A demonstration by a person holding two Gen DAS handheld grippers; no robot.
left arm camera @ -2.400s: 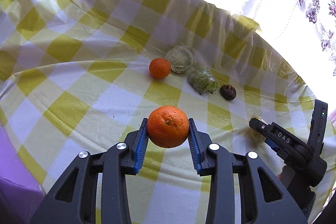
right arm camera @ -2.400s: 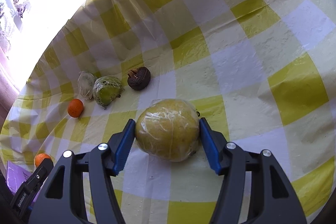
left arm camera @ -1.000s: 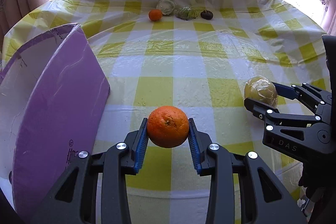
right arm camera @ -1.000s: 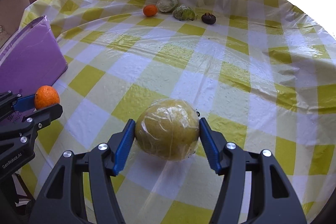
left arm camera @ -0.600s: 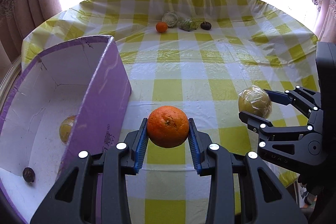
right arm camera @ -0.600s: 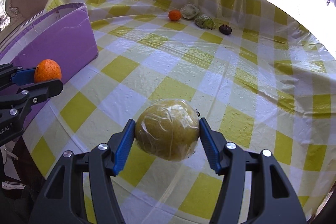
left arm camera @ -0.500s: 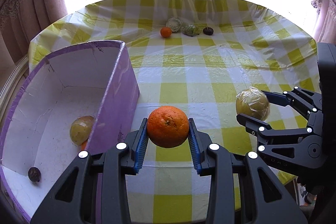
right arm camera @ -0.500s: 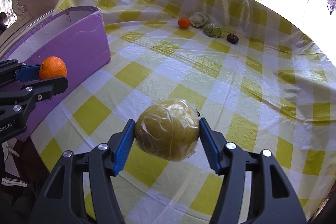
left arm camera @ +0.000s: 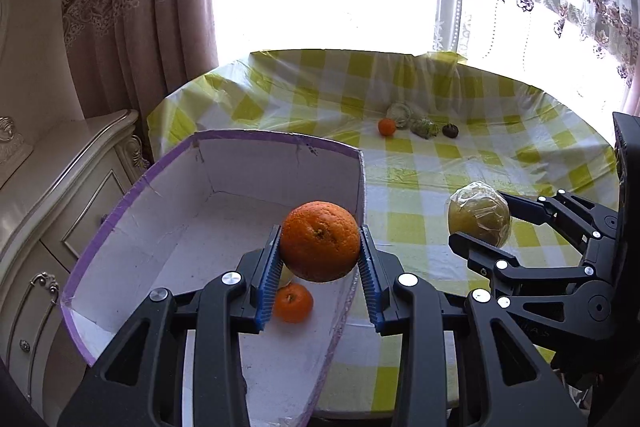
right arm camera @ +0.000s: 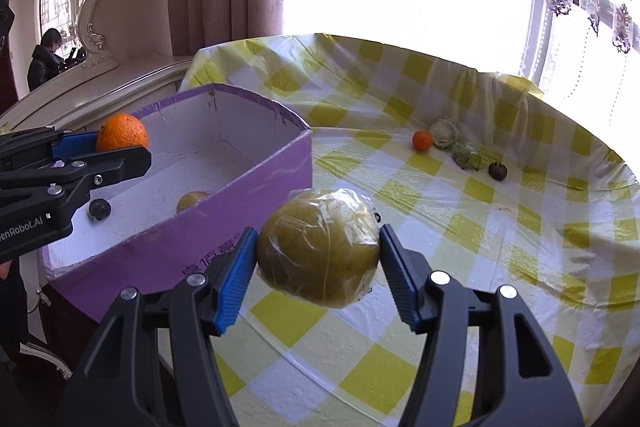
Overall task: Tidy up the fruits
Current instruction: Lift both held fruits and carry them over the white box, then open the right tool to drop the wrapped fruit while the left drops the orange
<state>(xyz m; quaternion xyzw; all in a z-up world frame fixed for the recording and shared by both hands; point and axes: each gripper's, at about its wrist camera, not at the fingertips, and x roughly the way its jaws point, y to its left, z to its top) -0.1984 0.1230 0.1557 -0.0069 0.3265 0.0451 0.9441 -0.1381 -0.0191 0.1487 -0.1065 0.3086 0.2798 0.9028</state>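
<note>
You were at the drop-off step: both fruits were lifted and carried to the open purple cardboard box (left arm camera: 224, 195), white inside, at the edge of the round table under its yellow-and-white checked plastic cloth (left arm camera: 472, 163). The box already held a small orange mandarin (left arm camera: 293, 303), a yellowish fruit (right arm camera: 192, 199) and a small dark one (right arm camera: 99, 208).

Your right gripper (right arm camera: 318, 267) was clamped on the plastic-wrapped yellow-green round fruit (right arm camera: 318, 251), hanging over the cloth just outside the box wall; it needed carrying over the rim.

Your left gripper (left arm camera: 320, 269) was clenched on the large orange (left arm camera: 319, 241), poised above the box interior near its right wall. By my judgement, lowering and releasing came next.

Four more fruits sat far across the table.
</note>
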